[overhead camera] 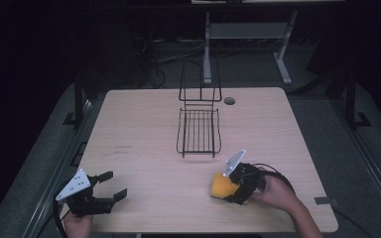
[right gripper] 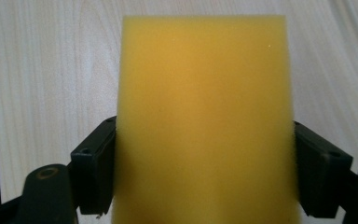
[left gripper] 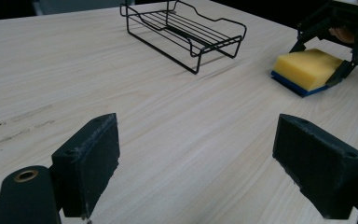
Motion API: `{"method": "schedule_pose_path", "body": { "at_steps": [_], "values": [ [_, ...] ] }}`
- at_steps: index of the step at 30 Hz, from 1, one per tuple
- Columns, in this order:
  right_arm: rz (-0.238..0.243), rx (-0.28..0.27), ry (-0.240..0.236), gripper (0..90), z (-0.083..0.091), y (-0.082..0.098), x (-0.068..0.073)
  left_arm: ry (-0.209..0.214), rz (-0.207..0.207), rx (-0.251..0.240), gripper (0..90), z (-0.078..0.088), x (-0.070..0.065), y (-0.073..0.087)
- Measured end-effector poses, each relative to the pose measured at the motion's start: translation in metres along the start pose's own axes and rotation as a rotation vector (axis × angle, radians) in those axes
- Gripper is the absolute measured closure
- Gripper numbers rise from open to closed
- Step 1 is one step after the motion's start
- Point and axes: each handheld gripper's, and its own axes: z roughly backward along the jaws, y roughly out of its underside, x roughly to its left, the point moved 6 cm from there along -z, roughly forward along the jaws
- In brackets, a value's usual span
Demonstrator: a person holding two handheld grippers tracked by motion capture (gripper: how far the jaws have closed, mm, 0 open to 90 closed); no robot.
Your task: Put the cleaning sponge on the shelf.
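Gripping yellow sponge (right gripper: pixel 205 121) between both jaws: right gripper (overhead camera: pixel 234 186), table (overhead camera: pixel 144 124) at 5 o'clock | left gripper (overhead camera: pixel 110 188) jaws wide apart, holding nothing, 7 o'clock | wire rack (overhead camera: pixel 198 131) centre-12 o'clock

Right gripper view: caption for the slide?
Right claw closed on the sides of a yellow sponge above the wooden table.

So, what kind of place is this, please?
Probably a lab or workshop for recording handling tasks: a plain wooden table, bundled cables on the floor behind it, and a metal frame in a dark room.
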Motion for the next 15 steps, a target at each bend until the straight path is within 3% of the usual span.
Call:
{"method": "schedule_pose_path", "body": {
  "at_steps": [15],
  "values": [
    [0.028, -0.001, -0.011, 21.4, 0.014, -0.023, -0.01, 0.004, 0.007, -0.005, 14.0, 0.0, 0.001, 0.0]
  ]
}}
